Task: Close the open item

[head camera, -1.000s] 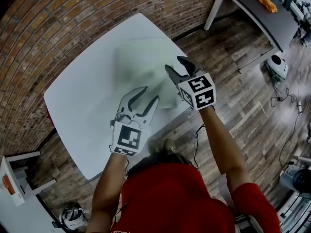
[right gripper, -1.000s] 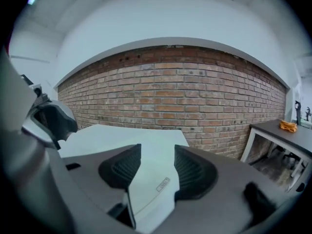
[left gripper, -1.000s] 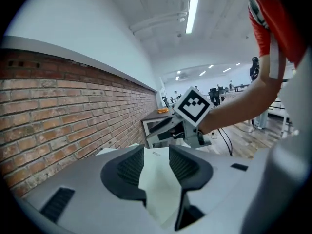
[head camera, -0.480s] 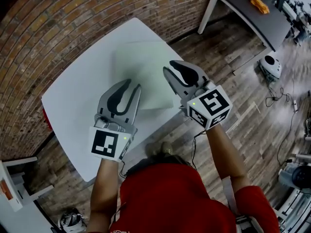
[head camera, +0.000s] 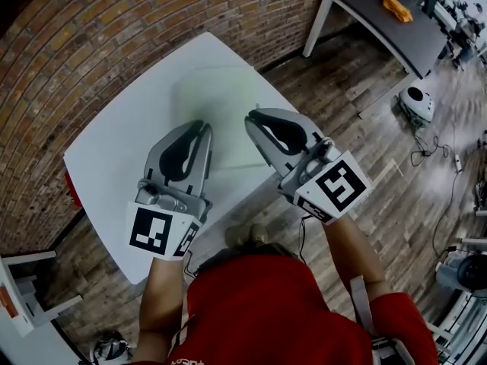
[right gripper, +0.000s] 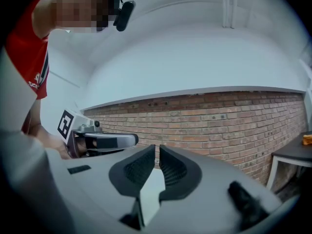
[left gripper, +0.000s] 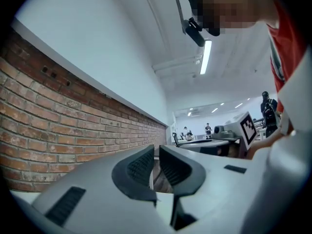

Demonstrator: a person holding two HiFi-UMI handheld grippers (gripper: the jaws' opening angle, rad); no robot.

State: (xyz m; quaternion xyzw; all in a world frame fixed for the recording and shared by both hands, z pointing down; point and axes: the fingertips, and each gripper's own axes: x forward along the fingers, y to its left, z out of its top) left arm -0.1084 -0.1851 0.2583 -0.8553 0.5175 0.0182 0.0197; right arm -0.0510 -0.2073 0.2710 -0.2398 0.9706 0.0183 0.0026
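a pale green flat rectangular item (head camera: pixel 228 90) lies flat on the white rectangular desk (head camera: pixel 114 150), toward the desk's far side near the red brick wall (head camera: pixel 114 21). whether the item is open or closed cannot be told from the head view.

the left claw (head camera: pixel 204 126) is held above the desk, just beside the item's near left corner. its jaws are closing and almost together, with nothing between them.

the right claw (head camera: pixel 253 115) is held over the item's near right edge. its jaws are closing and almost together, with nothing between them.

both gripper views look toward the wall and ceiling, not at the desk. the two claws point the same way, side by side and apart.
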